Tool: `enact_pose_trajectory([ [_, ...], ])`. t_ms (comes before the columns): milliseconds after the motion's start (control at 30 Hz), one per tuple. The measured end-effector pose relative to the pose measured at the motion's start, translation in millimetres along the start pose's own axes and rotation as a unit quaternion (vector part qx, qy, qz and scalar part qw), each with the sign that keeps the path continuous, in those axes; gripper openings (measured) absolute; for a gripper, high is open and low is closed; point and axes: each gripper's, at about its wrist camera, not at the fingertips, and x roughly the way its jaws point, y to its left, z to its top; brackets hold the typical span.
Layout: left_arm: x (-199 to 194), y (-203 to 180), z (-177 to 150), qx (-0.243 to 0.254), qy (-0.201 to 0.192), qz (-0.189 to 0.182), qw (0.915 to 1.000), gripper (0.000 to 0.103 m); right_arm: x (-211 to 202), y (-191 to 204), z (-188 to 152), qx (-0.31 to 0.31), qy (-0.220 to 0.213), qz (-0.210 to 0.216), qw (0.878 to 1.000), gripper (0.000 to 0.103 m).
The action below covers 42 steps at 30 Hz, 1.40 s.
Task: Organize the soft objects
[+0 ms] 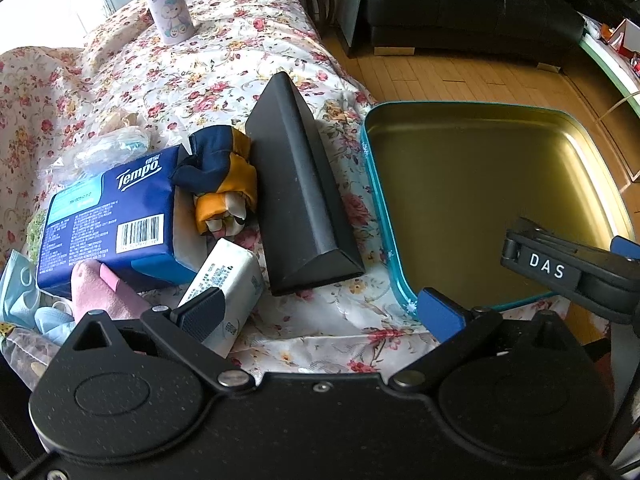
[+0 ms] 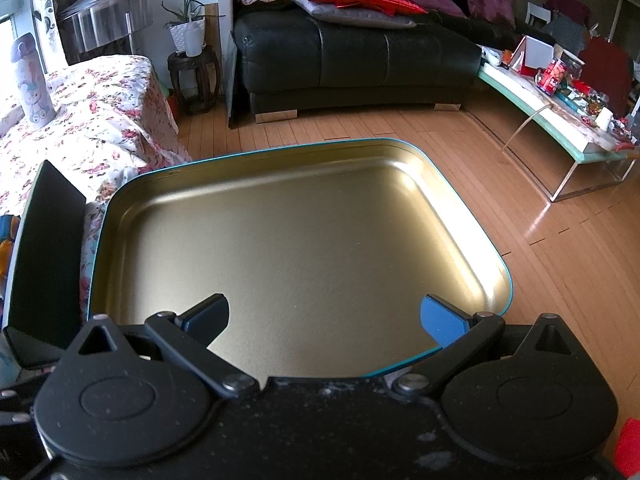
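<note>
Both grippers sitting idle over the work area, nothing gripped. Left gripper point(image 1: 322, 314): jaws spread wide, hovering low centre of the left wrist view, above the floral quilt point(image 1: 224, 60). Right gripper point(image 2: 324, 320): jaws wide too, hanging over the near edge of the tin tray point(image 2: 96, 264), which is showing only bare gold floor, no items inside.

Soft stuff is lying in a pile, left half of the left wrist view: Tempo tissue pack point(image 1: 108, 220), small white tissue pack point(image 1: 224, 284) just beside the left finger pad, navy/yellow plush point(image 1: 222, 178) wedged between the Tempo pack and the black wedge box point(image 1: 300, 200), pink cloth point(image 1: 100, 292) at lower left.

Judging the step as first pick. Suggesting: left grabs the white pack since it's closest, approaching across its short side so the jaws are squeezing it flat, not crumpling the wrap. Staying clear of the wedge box, looks rigid, prob not part of the job. Then carrying rightward to the tray w/o clipping the rim. Right gripper is crowding the tray; likely needs backing off.
</note>
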Motion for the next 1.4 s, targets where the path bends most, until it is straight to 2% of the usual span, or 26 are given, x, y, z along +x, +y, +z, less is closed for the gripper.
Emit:
enact_pose_trajectory([
  [200, -6.3, 4.1, -0.9, -0.006, -0.012, -0.002, 0.9999, 0.099, -5.6, -3.5, 1.7, 0.016, -0.013, 0.012, 1.0, 0.103],
  [267, -16.5, 10.2, -0.4, -0.015, -0.032, -0.006, 0.9994, 0.099, -14.4, -6.4, 1.2, 0.023, -0.038, 0.018, 0.999, 0.103],
  [333, -29.8, 20.8, 0.0, -0.029, -0.06, -0.006, 0.9978, 0.098, -26.0, -5.5, -1.6, 0.019, -0.074, 0.005, 0.997, 0.103],
  [433, -48.5, 42.7, 0.6, -0.049, -0.098, -0.004, 0.9939, 0.098, -48.1, 7.9, -9.3, -0.02, -0.151, -0.054, 0.987, 0.103],
  [500, -56.8, 56.6, 0.5, -0.053, -0.111, 0.0, 0.9924, 0.098, -63.9, 23.4, -16.4, -0.062, -0.213, -0.116, 0.968, 0.103],
  [600, -66.6, 81.3, -0.3, -0.06, -0.127, 0.01, 0.99, 0.093, -89.1, 52.2, -29.1, -0.133, -0.301, -0.191, 0.925, 0.103],
  [700, -75.8, 113.4, 0.3, -0.08, -0.138, 0.027, 0.9868, 0.093, -118.4, 76.9, -37.1, -0.17, -0.377, -0.228, 0.881, 0.103],
  [733, -78.3, 123.5, 0.7, -0.087, -0.141, 0.032, 0.9857, 0.093, -129.0, 83.2, -37.1, -0.171, -0.395, -0.23, 0.873, 0.103],
  [767, -80.2, 133.7, 1.8, -0.095, -0.144, 0.037, 0.9842, 0.093, -139.4, 87.2, -35.3, -0.167, -0.404, -0.226, 0.87, 0.103],
  [800, -83.6, 148.0, 2.1, -0.105, -0.15, 0.046, 0.982, 0.093, -149.1, 91.3, -31.8, -0.159, -0.404, -0.215, 0.875, 0.103],
  [867, -90.2, 172.7, 4.2, -0.119, -0.16, 0.062, 0.9779, 0.093, -166.5, 94.4, -22.2, -0.13, -0.385, -0.169, 0.898, 0.103],
  [967, -98.9, 201.6, 4.0, -0.138, -0.172, 0.082, 0.9719, 0.094, -181.5, 90.1, -10.2, -0.08, -0.342, -0.075, 0.933, 0.103],
  [1067, -102.2, 235.6, -0.8, -0.158, -0.173, 0.107, 0.9663, 0.096, -191.1, 87.1, 0.4, -0.053, -0.274, 0.027, 0.96, 0.102],
  [1167, -95.9, 259.0, -8.2, -0.174, -0.168, 0.124, 0.9624, 0.098, -192.4, 95.8, 1.0, -0.046, -0.221, 0.095, 0.97, 0.102],
  [1267, -87.4, 272.6, -17.1, -0.171, -0.158, 0.128, 0.9641, 0.098, -194.0, 115.8, -6.6, -0.066, -0.166, 0.133, 0.975, 0.101],
  [1400, -71.3, 282.9, -18.0, -0.158, -0.144, 0.137, 0.9673, 0.098, -174.4, 138.2, -20.6, -0.089, -0.102, 0.175, 0.975, 0.092],
])
